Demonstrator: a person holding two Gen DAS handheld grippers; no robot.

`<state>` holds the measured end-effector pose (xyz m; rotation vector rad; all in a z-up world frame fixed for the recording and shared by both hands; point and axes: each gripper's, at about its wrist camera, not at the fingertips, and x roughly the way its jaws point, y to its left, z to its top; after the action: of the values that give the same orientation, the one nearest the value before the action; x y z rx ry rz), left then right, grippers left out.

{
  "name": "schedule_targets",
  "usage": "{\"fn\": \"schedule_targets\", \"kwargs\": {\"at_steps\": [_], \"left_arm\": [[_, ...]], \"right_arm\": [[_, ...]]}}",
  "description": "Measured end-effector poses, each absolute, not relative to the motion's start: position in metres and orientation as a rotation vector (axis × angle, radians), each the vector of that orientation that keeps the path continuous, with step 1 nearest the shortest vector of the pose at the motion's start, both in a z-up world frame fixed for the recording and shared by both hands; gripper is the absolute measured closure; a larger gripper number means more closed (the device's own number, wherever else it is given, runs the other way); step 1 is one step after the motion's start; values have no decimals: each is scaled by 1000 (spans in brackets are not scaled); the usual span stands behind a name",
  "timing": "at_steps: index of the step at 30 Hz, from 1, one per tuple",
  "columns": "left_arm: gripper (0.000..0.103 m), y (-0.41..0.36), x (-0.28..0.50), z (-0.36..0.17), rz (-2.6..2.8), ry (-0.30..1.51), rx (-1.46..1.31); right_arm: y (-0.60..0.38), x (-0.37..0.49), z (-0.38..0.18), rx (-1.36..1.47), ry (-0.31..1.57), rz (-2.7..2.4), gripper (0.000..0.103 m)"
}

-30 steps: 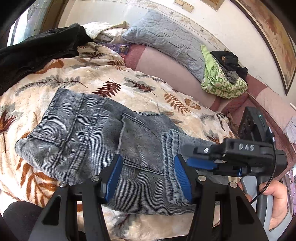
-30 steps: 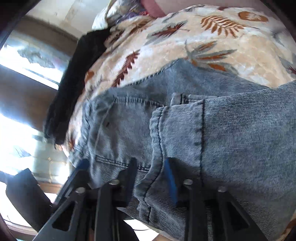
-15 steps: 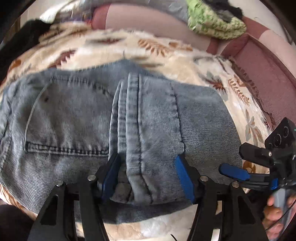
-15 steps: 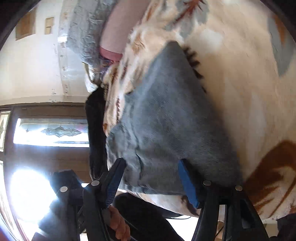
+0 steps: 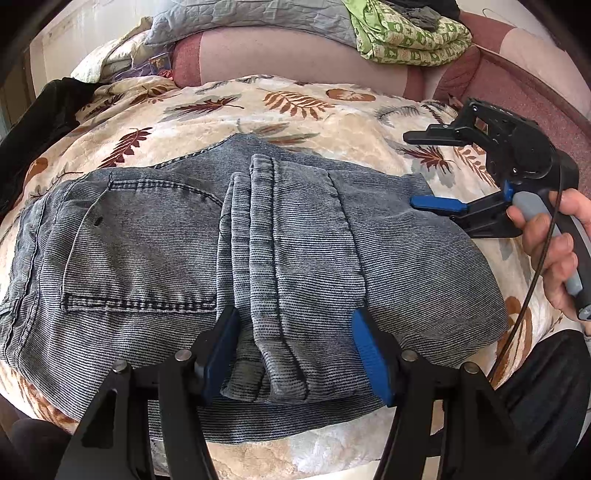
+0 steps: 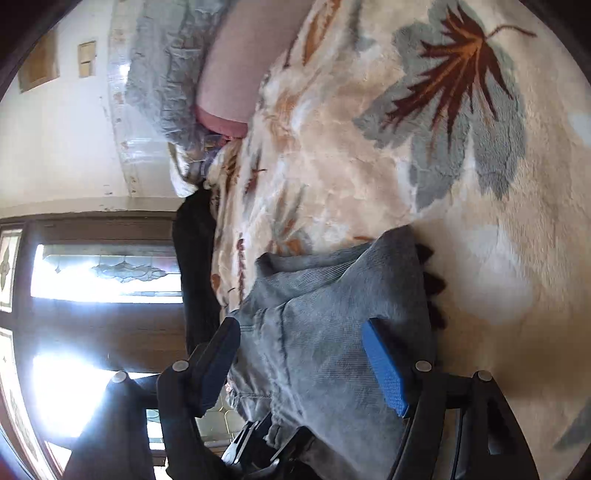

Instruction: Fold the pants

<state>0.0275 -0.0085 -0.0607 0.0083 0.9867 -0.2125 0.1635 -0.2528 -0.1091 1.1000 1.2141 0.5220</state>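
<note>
Grey-blue jeans lie folded on a leaf-print blanket, the leg cuffs laid across the seat beside a back pocket. My left gripper is open, its blue pads straddling the cuff ends at the near edge without pinching them. My right gripper, held by a hand, sits at the jeans' right edge, one finger above the cloth and one low beside it. In the right wrist view the right gripper has its jaws opening, with the fold of the jeans loose between them.
A black garment lies at the blanket's left edge. Behind the blanket rises a pink sofa back with a grey quilt and green patterned cloth on top. A bright window shows in the right wrist view.
The right gripper has let go of the cuffs, widened and drawn back to the jeans' right edge. The left gripper came down over the cuffs, which now lie flat on the seat.
</note>
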Motion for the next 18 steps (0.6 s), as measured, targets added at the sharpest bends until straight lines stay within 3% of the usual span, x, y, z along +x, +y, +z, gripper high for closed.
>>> {"fn": "schedule_targets", "kwargs": {"at_steps": [7, 13, 18], "left_arm": [[39, -7, 24, -61, -215, 964, 7], [35, -6, 25, -59, -232, 967, -2], [35, 26, 8, -30, -253, 894, -166]], "right_arm": [[-255, 113, -69, 1031, 1130, 595, 31], [-247, 88, -90, 995, 1195, 549, 28], [-235, 71, -50, 929, 1116, 628, 27]]}}
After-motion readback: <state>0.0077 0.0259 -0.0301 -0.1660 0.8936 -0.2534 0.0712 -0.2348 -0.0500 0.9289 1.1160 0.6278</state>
